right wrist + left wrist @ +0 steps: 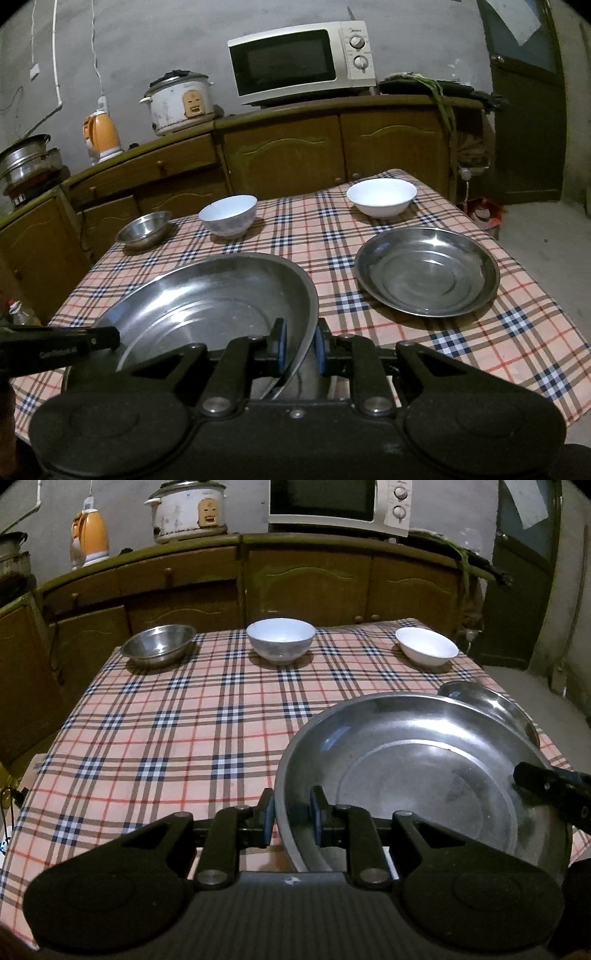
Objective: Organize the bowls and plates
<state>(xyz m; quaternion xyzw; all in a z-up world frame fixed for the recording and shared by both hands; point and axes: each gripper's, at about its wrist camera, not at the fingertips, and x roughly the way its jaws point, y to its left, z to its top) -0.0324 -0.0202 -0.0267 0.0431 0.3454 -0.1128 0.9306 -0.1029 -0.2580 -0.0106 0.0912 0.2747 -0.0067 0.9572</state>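
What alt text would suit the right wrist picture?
The right gripper clamps the rim of a large steel plate above a plaid tablecloth. A second steel plate lies to its right, three bowls beyond.

Second steel plate [491, 701] mostly hidden behind held steel basin [424, 768]; microwave [332, 502] top cut off.

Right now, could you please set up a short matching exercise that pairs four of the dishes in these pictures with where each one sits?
Things:
1. large steel plate
2. smaller steel plate
3. small steel bowl
4. shallow white bowl

Places:
A. far left corner of the table
B. far right corner of the table
C. clamped at its rim by the left gripper and the right gripper
D. lying flat on the cloth, right side

Pairs: 1-C, 2-D, 3-A, 4-B
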